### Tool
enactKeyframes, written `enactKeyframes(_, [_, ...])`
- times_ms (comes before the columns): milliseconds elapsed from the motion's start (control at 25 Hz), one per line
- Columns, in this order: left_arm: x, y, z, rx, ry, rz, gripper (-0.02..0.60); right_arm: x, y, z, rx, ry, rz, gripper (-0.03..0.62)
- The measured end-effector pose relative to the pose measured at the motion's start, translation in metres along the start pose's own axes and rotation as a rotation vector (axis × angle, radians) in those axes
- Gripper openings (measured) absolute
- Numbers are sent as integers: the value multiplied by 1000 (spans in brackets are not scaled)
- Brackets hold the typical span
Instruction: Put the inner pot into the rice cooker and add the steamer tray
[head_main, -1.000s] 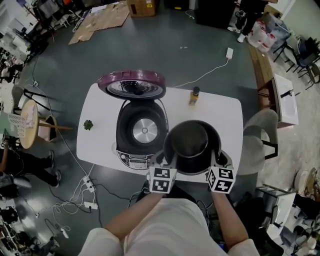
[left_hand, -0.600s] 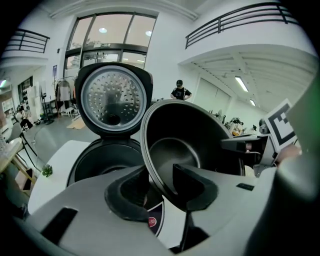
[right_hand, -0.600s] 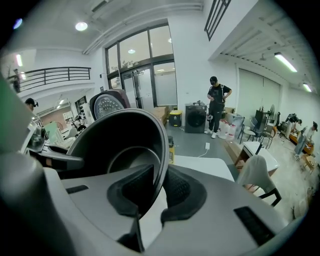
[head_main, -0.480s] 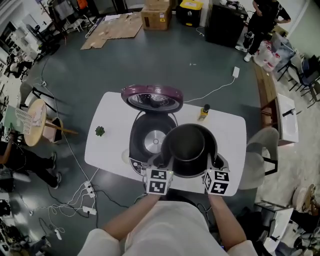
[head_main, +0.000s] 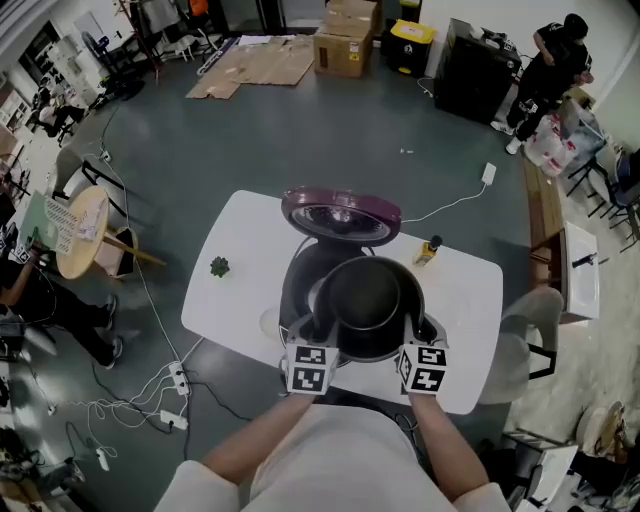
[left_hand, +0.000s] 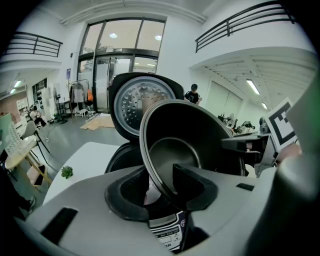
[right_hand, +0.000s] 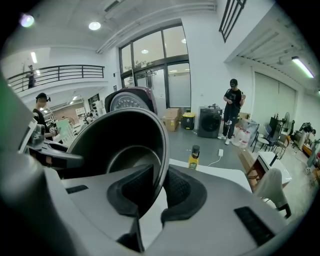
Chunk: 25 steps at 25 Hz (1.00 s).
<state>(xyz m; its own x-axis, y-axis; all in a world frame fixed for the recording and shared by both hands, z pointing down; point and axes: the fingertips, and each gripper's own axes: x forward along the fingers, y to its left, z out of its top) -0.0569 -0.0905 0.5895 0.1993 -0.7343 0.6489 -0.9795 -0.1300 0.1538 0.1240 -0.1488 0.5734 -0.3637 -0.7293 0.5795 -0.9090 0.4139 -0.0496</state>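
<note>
There, the left gripper (left_hand: 162, 189) and right gripper (right_hand: 156, 189) each had their jaws clamped on opposite rim edges of the inner pot (head_main: 368, 298), its bare interior showing, held over the open rice cooker (head_main: 297, 283) on the white table (head_main: 240, 275).

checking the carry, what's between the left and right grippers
The inner pot, its rim pinched by the left gripper and the right gripper; the head view shows it.

One inner pot (head_main: 366, 296) and one rice cooker (head_main: 340, 214) are showing. Two grippers are showing: left gripper (head_main: 318, 329), right gripper (head_main: 412, 330). One yellow bottle (head_main: 430, 250) and one small green plant (head_main: 219, 267) are sitting on one white table (head_main: 238, 302).
</note>
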Motion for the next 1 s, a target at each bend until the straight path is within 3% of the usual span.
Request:
enactKeyframes(600, [-5, 71, -11, -40, 20, 81, 164, 48, 62, 3, -48, 42, 73, 75])
enactKeyframes(800, [10, 83, -28, -22, 83, 75, 167, 66, 69, -9, -60, 82, 71, 80])
enactKeyframes(1000, [30, 97, -36, 50, 159, 80, 170, 84, 75, -24, -70, 149, 67, 92])
